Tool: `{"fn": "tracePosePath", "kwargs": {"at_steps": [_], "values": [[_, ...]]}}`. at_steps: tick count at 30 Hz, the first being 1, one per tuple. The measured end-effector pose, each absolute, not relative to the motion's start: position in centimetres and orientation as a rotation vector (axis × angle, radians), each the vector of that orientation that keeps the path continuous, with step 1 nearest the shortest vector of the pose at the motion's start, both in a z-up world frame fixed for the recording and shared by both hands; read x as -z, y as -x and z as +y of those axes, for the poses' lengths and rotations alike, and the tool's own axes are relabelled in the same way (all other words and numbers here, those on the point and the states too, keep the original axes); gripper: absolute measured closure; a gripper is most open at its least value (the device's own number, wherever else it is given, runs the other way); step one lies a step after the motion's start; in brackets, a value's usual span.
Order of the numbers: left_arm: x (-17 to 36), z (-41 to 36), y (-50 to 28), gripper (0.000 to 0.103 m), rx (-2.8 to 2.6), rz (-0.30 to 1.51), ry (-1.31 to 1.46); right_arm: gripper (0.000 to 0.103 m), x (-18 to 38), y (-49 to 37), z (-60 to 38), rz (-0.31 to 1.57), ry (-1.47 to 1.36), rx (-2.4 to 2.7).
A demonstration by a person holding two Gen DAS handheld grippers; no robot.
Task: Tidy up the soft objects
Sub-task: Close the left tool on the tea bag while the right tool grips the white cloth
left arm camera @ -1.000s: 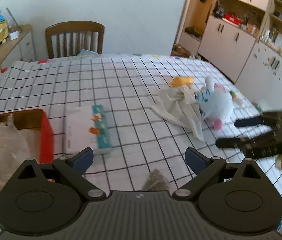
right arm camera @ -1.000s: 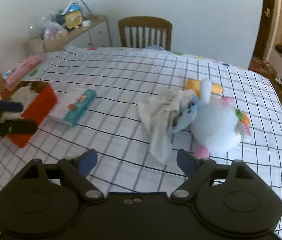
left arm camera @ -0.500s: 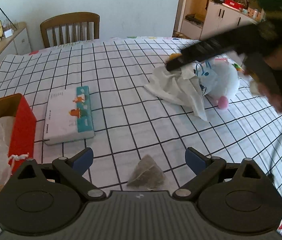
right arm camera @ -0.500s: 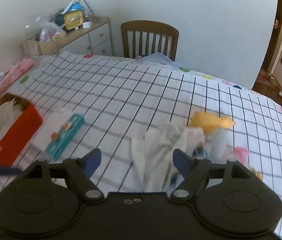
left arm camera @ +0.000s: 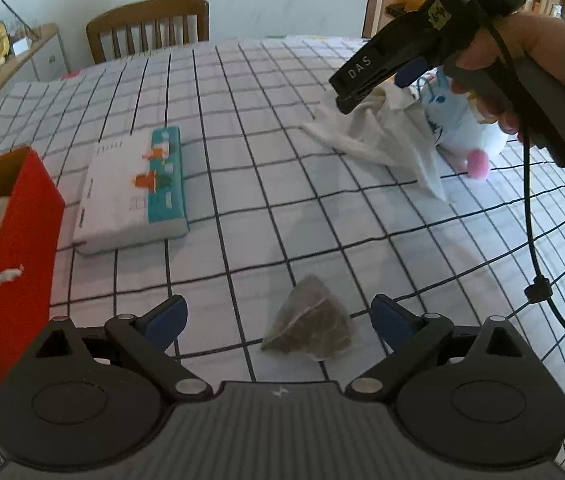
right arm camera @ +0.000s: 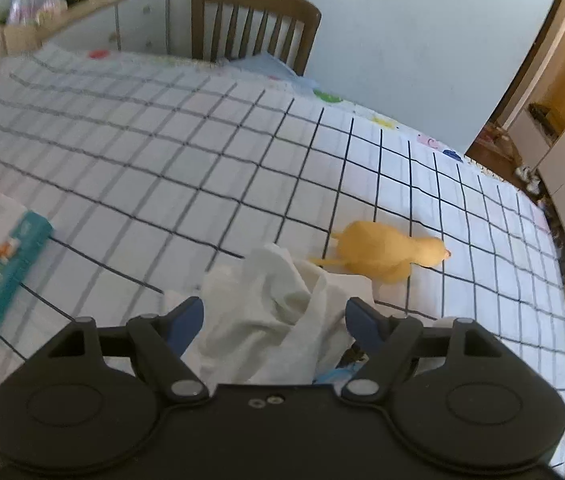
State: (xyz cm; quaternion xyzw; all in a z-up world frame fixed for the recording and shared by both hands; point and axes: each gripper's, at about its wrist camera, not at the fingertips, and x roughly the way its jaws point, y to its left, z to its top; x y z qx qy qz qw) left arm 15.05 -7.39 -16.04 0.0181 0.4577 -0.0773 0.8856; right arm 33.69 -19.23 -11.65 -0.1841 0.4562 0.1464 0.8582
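Note:
A crumpled white cloth (right arm camera: 270,312) lies on the checked tablecloth, and my right gripper (right arm camera: 274,320) stands open over it with the cloth bunched between the fingers. The pads do not visibly press it. A yellow rubber chicken (right arm camera: 386,252) lies just beyond. In the left wrist view the cloth (left arm camera: 382,140) leans on a white plush toy (left arm camera: 470,140), with a hand holding the right gripper (left arm camera: 378,88) above them. My left gripper (left arm camera: 278,316) is open, low over the table. A small grey-green pyramid sachet (left arm camera: 310,332) sits between its fingertips, untouched.
A flat tissue pack (left arm camera: 134,196) lies left of centre. A red box (left arm camera: 26,232) holding white crumpled material stands at the left edge. A wooden chair (left arm camera: 146,24) is at the table's far side, with cupboards to the right. The right gripper's cable (left arm camera: 530,208) hangs over the table.
The right gripper has swung in from the right to above the white cloth, which now sits between its fingers. The left gripper has sunk toward the table, bringing the sachet between its fingertips.

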Motion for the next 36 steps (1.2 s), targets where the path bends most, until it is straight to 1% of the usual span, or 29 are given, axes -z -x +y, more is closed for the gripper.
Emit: {"fn": "tracePosePath", "kwargs": {"at_steps": [2,5,7,8,9,10,12,13,15,16,18,20,24,29,36], "values": [[16.3,-7.4,-15.1,0.005,0.158,0.958,-0.037,0.026,12.1,-34.0,-19.1,0.964,0.421,-0.298],[16.4,-7.5,-15.1,0.006,0.166,0.959,-0.046,0.033,12.6,-34.0,-18.7,0.954,0.488,-0.283],[16.4,-7.6,-15.0,0.013,0.177,0.959,-0.052,0.038,12.8,-33.8,-18.6,0.946,0.525,-0.277],[16.3,-7.8,-15.0,0.018,0.183,0.96,-0.057,0.042,12.8,-33.7,-18.6,0.941,0.539,-0.274],[16.3,-7.9,-15.0,0.024,0.186,0.958,-0.059,0.047,12.8,-33.8,-18.6,0.936,0.547,-0.271],[16.3,-7.9,-15.0,0.027,0.188,0.959,-0.06,0.051,12.8,-33.8,-18.6,0.931,0.549,-0.268],[16.3,-7.9,-15.0,0.035,0.193,0.964,-0.058,0.071,12.6,-33.8,-18.6,0.932,0.54,-0.269],[16.3,-7.9,-15.0,0.036,0.192,0.963,-0.061,0.073,12.5,-33.8,-18.7,0.936,0.534,-0.269],[16.2,-7.8,-15.0,0.043,0.184,0.963,-0.066,0.081,12.3,-33.8,-18.8,0.93,0.531,-0.264],[16.2,-7.8,-15.0,0.045,0.184,0.963,-0.066,0.082,12.2,-33.7,-18.9,0.929,0.526,-0.262],[16.1,-7.7,-15.0,0.056,0.191,0.962,-0.068,0.087,11.7,-33.6,-19.1,0.924,0.496,-0.265],[16.0,-7.7,-15.1,0.064,0.191,0.961,-0.073,0.088,11.0,-33.5,-19.4,0.913,0.463,-0.273],[16.0,-7.4,-15.1,0.072,0.197,0.963,-0.058,0.095,9.3,-32.8,-20.0,0.883,0.391,-0.304],[15.7,-7.1,-15.0,0.077,0.188,0.97,-0.039,0.103,7.0,-31.8,-20.6,0.848,0.31,-0.362],[14.9,-6.3,-14.6,0.079,0.176,0.959,-0.018,0.103,4.5,-29.9,-21.4,0.813,0.213,-0.434]]}}
